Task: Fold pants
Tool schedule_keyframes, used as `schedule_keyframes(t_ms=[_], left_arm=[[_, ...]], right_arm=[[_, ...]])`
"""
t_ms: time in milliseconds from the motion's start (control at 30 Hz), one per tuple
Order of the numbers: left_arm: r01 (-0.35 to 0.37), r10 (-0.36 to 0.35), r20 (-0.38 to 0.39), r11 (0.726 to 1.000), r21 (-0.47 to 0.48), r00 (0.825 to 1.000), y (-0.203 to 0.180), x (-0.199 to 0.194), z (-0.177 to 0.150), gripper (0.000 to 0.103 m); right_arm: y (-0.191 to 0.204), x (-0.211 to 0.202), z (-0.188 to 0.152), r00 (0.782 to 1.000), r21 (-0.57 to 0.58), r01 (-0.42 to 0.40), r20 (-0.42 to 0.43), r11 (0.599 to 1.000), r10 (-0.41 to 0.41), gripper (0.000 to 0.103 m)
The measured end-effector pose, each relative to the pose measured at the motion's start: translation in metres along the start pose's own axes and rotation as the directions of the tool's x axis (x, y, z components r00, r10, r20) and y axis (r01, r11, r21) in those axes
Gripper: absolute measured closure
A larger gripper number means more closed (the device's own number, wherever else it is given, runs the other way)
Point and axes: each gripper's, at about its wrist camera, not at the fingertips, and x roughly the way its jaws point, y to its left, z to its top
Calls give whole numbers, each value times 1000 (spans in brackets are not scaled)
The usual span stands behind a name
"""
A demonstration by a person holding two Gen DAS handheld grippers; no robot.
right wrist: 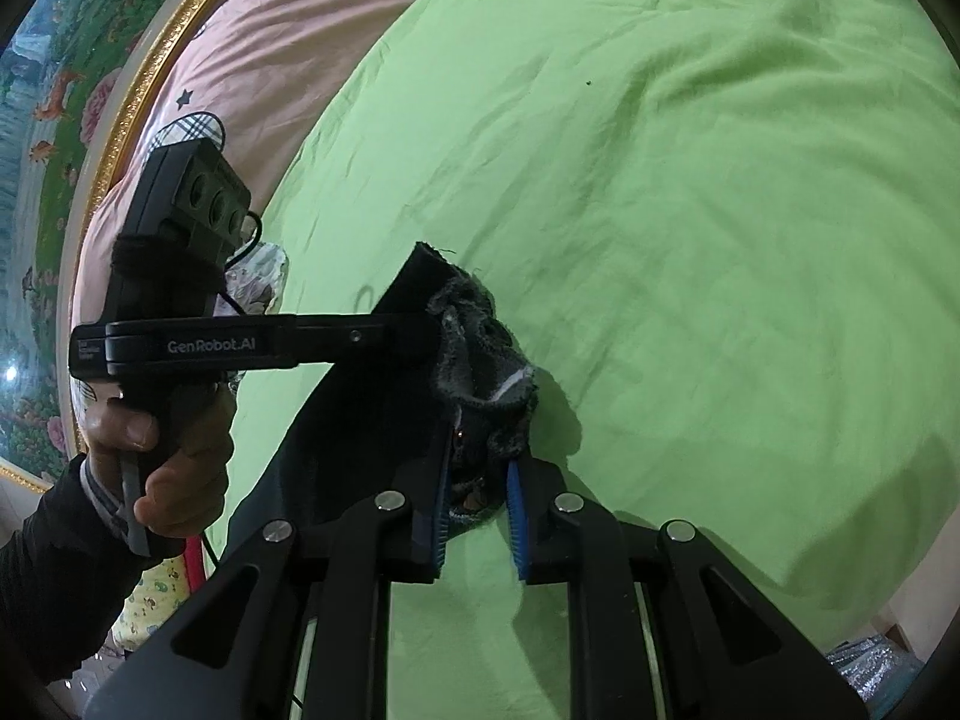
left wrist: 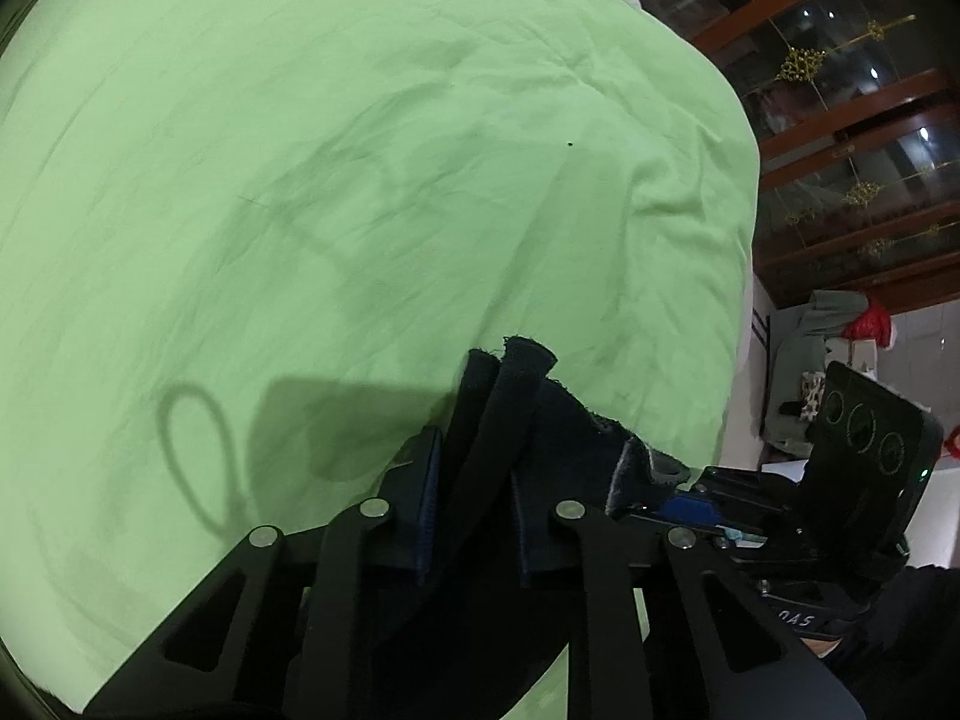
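In your left wrist view, your left gripper point(left wrist: 471, 516) has its jaws clenched on a bunched fold of the black pants point(left wrist: 510, 396), lifted above the green bed sheet point(left wrist: 360, 150). Your right gripper point(left wrist: 840, 480) sits just beside it at the right, touching the same cloth.

In your right wrist view, your right gripper point(right wrist: 477, 516) grasps the pants point(right wrist: 480, 360) by a fuzzy grey-lined edge between its 2 blue pads point(right wrist: 517, 516). Your left hand point(right wrist: 162, 450) holds the other gripper, pinching the fabric close by, with a pink quilt point(right wrist: 288, 30) behind
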Motion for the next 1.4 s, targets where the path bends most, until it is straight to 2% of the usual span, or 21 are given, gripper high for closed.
schedule_keyframes(t_ms=[333,533,633,867,1067,1233,1400], left_arm=[[65,-59,106,996,-54,993,5,-35,-18,90],[85,-73,176,994,-64,982,2,-68,-36,90],[90,-72,216,993,-75,974,1,-88,-50,90],[107,-66,310,987,-117,949,5,-129,-87,90],[132,-45,395,972,-196,918,21,-160,-137,91],[144,-8,434,949,-281,901,46,-169,-176,93],[154,24,437,917,-367,899,71,-163,-203,93]], right_arm=[[25,-12,5,997,-72,-71,39,995,74,87],[61,-21,4,991,-173,-119,42,978,128,87],[84,-26,3,989,-259,-130,35,957,144,87],[126,-28,-2,972,-355,-232,-44,906,232,87],[159,-19,-11,950,-417,-312,-137,854,281,87],[185,1,-27,931,-459,-359,-231,813,281,87],[198,31,-45,916,-479,-377,-318,793,244,87]])
